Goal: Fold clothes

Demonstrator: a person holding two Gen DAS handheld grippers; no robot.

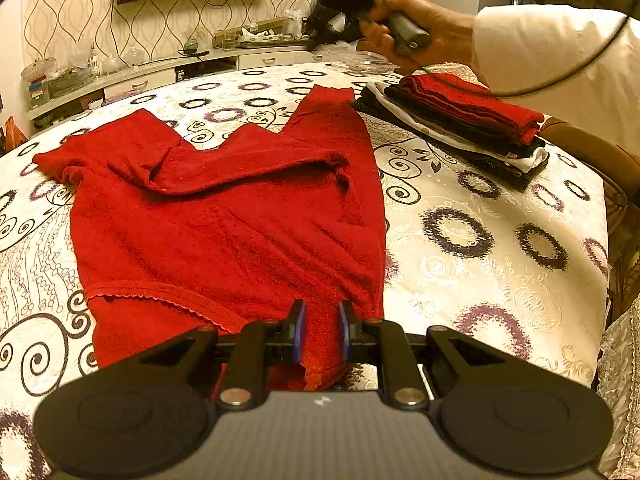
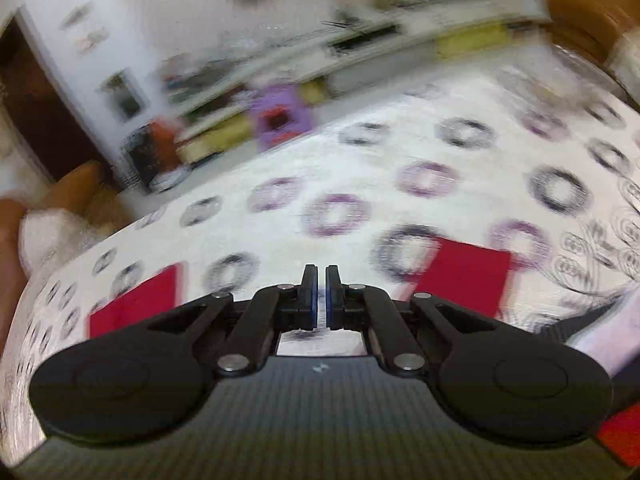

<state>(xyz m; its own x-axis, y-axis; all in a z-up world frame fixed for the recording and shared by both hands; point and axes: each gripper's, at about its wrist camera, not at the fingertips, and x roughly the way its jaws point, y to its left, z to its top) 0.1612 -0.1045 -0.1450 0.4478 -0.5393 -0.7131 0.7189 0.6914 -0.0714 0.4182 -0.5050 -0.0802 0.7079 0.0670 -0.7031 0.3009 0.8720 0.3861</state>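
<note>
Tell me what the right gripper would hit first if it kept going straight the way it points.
Probably the patterned bedspread: the shut, empty right gripper points down at bare cover between two red cloth patches. Blur makes depth uncertain.

Shirt (image 1: pixel 224 208) spread on bed (image 1: pixel 480 280); folded stack (image 1: pixel 460 128) right of it, cabinet (image 1: pixel 160 72) behind.

My left gripper (image 1: pixel 322 332) was clamped on the near hem of the red top (image 1: pixel 228 216), a fold of cloth pinched between its blue pads (image 1: pixel 301 336). The top lay spread on the patterned bed (image 1: pixel 460 264), sleeves toward the far side. To its right sat a stack of folded clothes (image 1: pixel 460 128), red on top. Above that, a hand (image 1: pixel 424 28) held the blurred right gripper (image 1: pixel 340 4) in the air.
</note>
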